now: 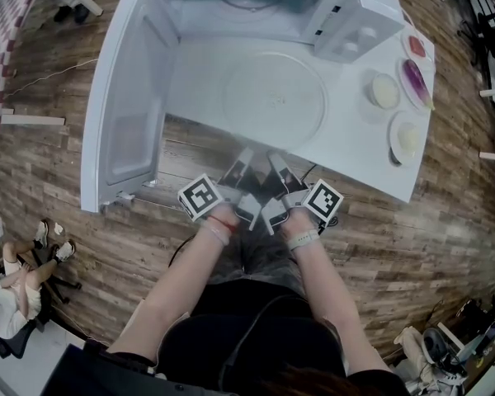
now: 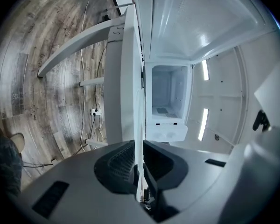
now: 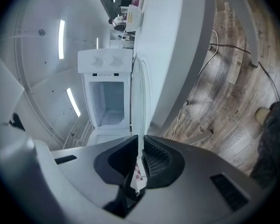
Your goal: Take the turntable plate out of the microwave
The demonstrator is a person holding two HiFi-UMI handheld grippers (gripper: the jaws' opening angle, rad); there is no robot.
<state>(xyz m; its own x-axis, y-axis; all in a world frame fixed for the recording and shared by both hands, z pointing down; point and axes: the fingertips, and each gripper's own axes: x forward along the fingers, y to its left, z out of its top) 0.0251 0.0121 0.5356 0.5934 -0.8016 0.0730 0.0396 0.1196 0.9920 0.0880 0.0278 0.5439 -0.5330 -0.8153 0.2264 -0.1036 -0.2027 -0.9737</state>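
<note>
On the white rectangular table [image 1: 359,151], what's there?
At its far edge, a white microwave oven [image 1: 351,23], door open; before it, a round clear glass turntable plate [image 1: 274,97].
And the tongs?
Both left gripper [image 1: 246,155] and right gripper [image 1: 274,158] clamp the plate's near rim.

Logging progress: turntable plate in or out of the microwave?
Out: turntable plate is over the table, before the microwave; left gripper and right gripper clamp its near rim.

The microwave [image 1: 351,25] is white, turntable plate [image 1: 274,97] clear (floor [image 1: 66,221] wood-grain).
</note>
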